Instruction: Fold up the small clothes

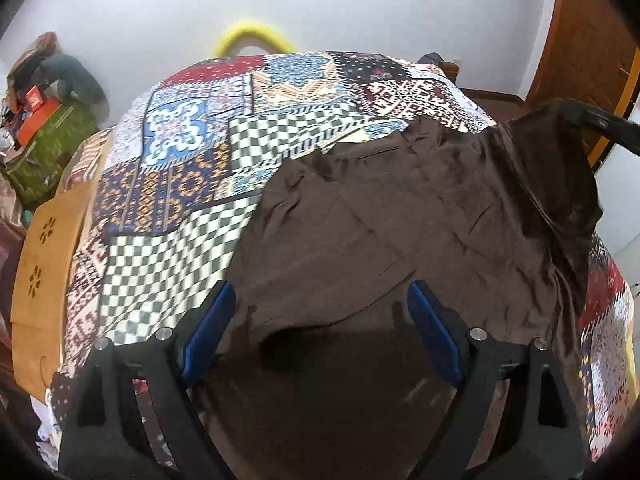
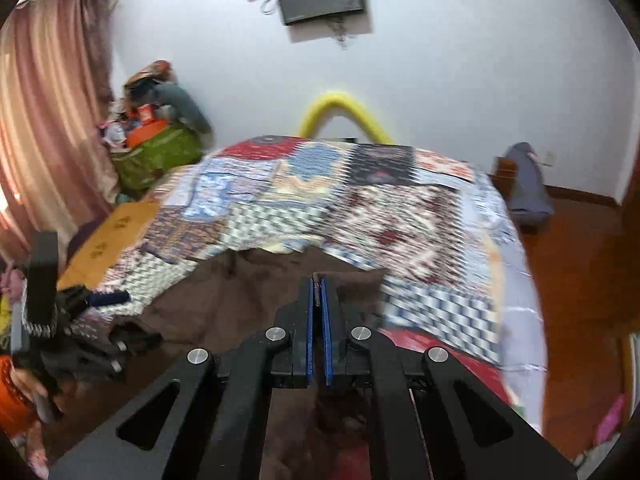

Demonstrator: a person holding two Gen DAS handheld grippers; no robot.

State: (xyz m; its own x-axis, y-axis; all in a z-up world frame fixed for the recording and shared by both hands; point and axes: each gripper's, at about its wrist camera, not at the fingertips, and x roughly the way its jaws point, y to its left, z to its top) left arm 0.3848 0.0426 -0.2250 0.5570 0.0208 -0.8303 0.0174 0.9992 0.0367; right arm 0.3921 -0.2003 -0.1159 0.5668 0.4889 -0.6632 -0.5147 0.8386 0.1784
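A dark brown garment [image 1: 400, 216] lies spread on a patchwork bedspread [image 1: 180, 160]. My left gripper [image 1: 320, 300] is open, its blue-padded jaws wide apart just over the garment's near edge, holding nothing. In the right wrist view my right gripper [image 2: 318, 284] is shut on an edge of the brown garment [image 2: 224, 300] and lifts it off the patchwork bedspread [image 2: 400, 220]. The right gripper also shows at the upper right of the left wrist view [image 1: 600, 124], with the cloth raised there. The left gripper shows at the left of the right wrist view [image 2: 92, 300].
A wooden bed frame edge [image 1: 44, 264] runs along the left. A green bag with clutter [image 2: 156, 156] stands by the curtain [image 2: 44, 128]. A yellow curved tube [image 2: 344, 112] rises behind the bed. A blue-grey bag [image 2: 526, 184] sits on the wooden floor at the right.
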